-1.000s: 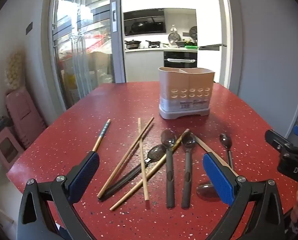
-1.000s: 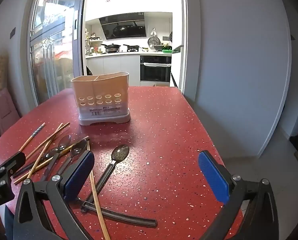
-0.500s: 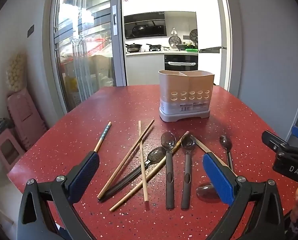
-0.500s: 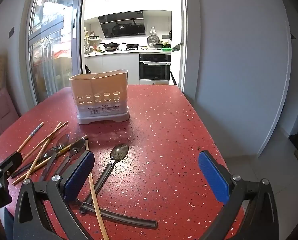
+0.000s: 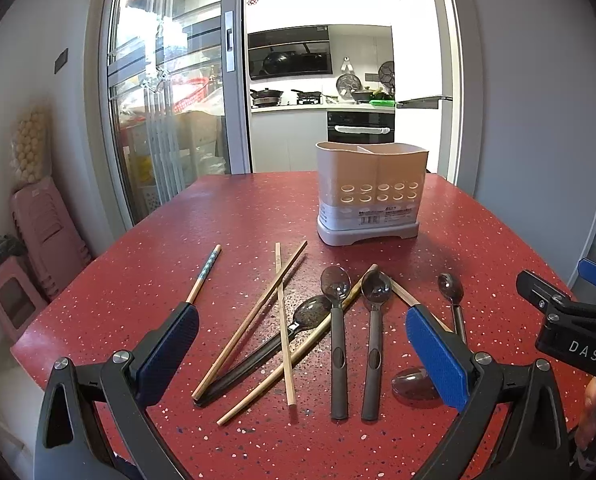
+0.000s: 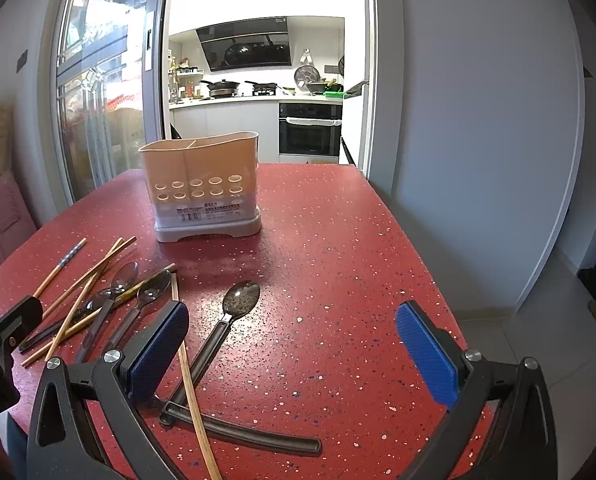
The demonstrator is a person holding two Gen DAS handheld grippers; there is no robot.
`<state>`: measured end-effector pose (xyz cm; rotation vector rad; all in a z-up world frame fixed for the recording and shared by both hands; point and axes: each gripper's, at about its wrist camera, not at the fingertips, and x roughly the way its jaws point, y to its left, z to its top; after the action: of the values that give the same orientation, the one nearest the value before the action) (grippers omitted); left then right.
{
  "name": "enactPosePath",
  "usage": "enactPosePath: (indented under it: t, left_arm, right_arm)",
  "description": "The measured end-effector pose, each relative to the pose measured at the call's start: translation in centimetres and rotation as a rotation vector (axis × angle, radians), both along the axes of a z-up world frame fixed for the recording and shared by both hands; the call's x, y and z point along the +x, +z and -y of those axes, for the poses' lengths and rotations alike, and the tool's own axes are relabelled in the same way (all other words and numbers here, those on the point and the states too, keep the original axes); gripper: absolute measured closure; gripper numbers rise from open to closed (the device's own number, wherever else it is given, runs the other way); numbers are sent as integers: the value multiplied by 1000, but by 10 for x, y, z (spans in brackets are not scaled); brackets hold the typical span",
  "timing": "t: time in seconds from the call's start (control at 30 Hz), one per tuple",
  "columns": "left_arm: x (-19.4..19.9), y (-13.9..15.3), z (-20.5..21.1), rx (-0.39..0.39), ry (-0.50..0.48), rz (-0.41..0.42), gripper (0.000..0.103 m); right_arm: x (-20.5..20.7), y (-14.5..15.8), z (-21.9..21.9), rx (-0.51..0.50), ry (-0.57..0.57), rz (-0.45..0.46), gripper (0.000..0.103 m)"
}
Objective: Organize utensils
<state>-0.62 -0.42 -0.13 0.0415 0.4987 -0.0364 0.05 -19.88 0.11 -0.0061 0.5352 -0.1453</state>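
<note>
A beige two-compartment utensil holder (image 5: 372, 192) stands upright on the red speckled table (image 5: 238, 216); it also shows in the right wrist view (image 6: 204, 188). Several wooden chopsticks (image 5: 254, 320) and dark spoons (image 5: 337, 332) lie scattered in front of it. My left gripper (image 5: 302, 354) is open and empty, held above the near ends of the utensils. My right gripper (image 6: 292, 352) is open and empty above a dark spoon (image 6: 228, 322) and a chopstick (image 6: 190, 376). Another dark utensil (image 6: 242, 430) lies crosswise near the front edge.
The table's right edge (image 6: 430, 272) drops to a tiled floor. Pink stools (image 5: 38, 236) stand to the left of the table. A glass sliding door and a kitchen lie beyond the table's far edge. The right gripper's body (image 5: 570, 332) shows at the left view's right side.
Both grippers have drifted slightly; the holder sits a little lower in the left view. Both stay open. No utensil has moved.
</note>
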Motion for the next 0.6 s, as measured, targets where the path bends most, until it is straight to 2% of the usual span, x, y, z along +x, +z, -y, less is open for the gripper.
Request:
enactPosePath:
  t: [0.6]
  left_arm:
    - [-4,0,0,-1,-3,15,0]
  right_arm:
    - [-1,1,0,2,-6,0,0]
